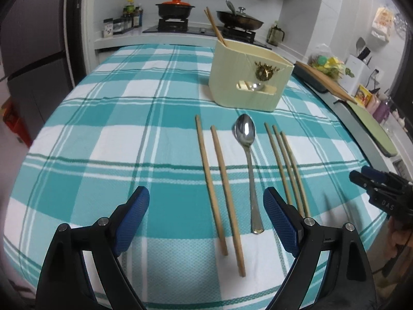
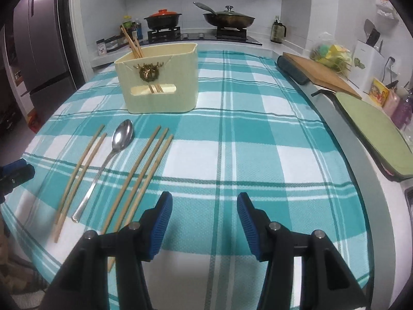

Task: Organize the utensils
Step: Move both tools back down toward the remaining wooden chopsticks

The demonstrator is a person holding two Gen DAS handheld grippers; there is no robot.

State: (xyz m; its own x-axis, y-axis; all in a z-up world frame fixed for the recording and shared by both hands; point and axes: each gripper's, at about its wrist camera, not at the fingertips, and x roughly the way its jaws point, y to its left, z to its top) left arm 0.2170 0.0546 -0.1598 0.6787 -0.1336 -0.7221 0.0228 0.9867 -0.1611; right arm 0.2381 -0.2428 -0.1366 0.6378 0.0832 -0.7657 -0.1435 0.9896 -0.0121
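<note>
A cream utensil holder (image 1: 249,77) (image 2: 158,80) stands on the teal checked tablecloth with two chopsticks (image 1: 214,27) (image 2: 131,42) upright in it. In front of it lie two chopsticks (image 1: 219,191) (image 2: 77,178), a metal spoon (image 1: 249,165) (image 2: 108,160) and three more chopsticks (image 1: 287,168) (image 2: 139,178). My left gripper (image 1: 206,201) is open and empty above the near ends of the left pair and the spoon. My right gripper (image 2: 204,206) is open and empty over bare cloth, right of the three chopsticks; it shows at the left wrist view's right edge (image 1: 379,188).
The tablecloth (image 2: 258,155) covers the table. A wooden cutting board (image 2: 317,73) and a green mat (image 2: 371,121) lie on the counter at the right. A stove with a black pot (image 2: 162,19) and a pan (image 2: 228,18) stands behind. A fridge (image 2: 41,46) is at the left.
</note>
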